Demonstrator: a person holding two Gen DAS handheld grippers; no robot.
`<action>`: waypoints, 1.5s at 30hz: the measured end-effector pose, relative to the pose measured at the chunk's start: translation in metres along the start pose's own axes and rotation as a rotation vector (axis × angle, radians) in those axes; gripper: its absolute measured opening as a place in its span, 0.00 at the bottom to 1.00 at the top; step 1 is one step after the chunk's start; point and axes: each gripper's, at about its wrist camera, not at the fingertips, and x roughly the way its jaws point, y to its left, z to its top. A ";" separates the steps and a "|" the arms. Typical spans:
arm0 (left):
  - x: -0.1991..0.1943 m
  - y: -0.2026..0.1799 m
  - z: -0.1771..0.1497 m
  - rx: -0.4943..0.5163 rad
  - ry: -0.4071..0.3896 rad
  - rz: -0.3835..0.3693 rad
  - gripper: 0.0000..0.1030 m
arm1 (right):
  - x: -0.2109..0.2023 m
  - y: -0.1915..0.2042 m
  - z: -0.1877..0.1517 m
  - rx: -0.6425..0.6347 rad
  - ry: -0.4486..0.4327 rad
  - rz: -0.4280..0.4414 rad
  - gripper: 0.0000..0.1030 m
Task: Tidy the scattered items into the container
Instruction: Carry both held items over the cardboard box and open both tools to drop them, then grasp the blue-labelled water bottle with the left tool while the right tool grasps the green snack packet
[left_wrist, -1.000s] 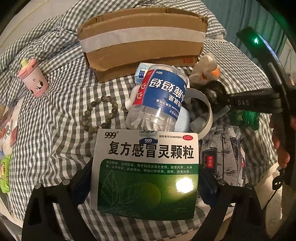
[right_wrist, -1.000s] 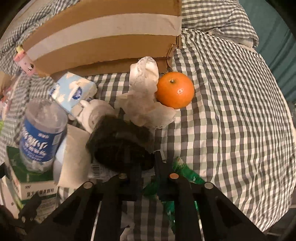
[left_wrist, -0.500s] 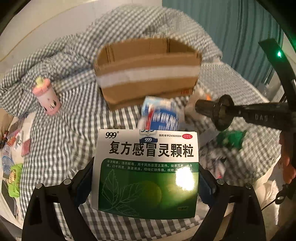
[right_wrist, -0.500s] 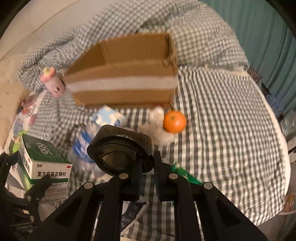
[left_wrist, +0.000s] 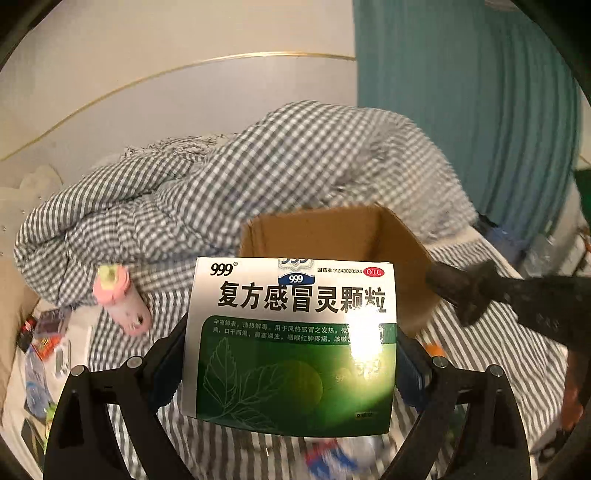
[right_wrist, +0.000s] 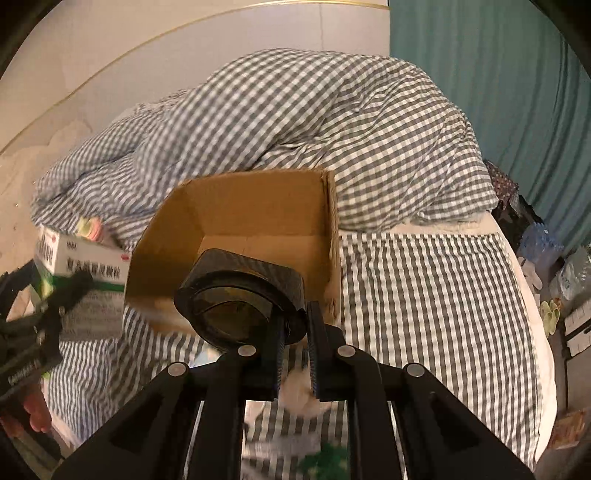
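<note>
- Left wrist view: the left hand-held gripper (left_wrist: 291, 373) is clamped on the medicine box (left_wrist: 291, 343), one finger pressing each side, and the box hangs just in front of the open cardboard box (left_wrist: 332, 236) on the bed.
- The writing is sharp here: "999" at the top corner, a red "OTC" oval, the code Z43020334, and big black characters 复方感冒灵颗粒 above a green leaf panel.
- A pink bottle (left_wrist: 122, 302) stands to the left of the cardboard box, still to be tidied; a blurred blue-and-red item lies below the medicine box.
- Right wrist view: the right hand-held gripper (right_wrist: 295, 332) has its fingers nearly together, pinching the wall of a black tape roll (right_wrist: 240, 299), which hovers at the near edge of the cardboard box (right_wrist: 236, 221).
- The medicine box (right_wrist: 85, 266) shows at the carton's left wall, outside it. No readable print on the roll.
- Judgement: both loads look ready to drop. Best to carry each fully past the carton's rim, keep the two grippers from crowding each other, lower, then release; letting go early risks a bounce off the edge onto the checked bedding (right_wrist: 424, 295).
</note>
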 end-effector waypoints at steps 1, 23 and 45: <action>0.009 -0.001 0.009 -0.009 -0.002 0.015 0.92 | 0.005 -0.003 0.005 0.008 0.002 0.009 0.11; -0.001 -0.028 0.033 0.033 0.010 0.042 1.00 | -0.092 -0.010 -0.012 0.095 -0.189 -0.052 0.91; -0.030 -0.001 -0.150 0.087 0.078 -0.031 1.00 | -0.049 -0.015 -0.169 0.136 0.025 -0.111 0.91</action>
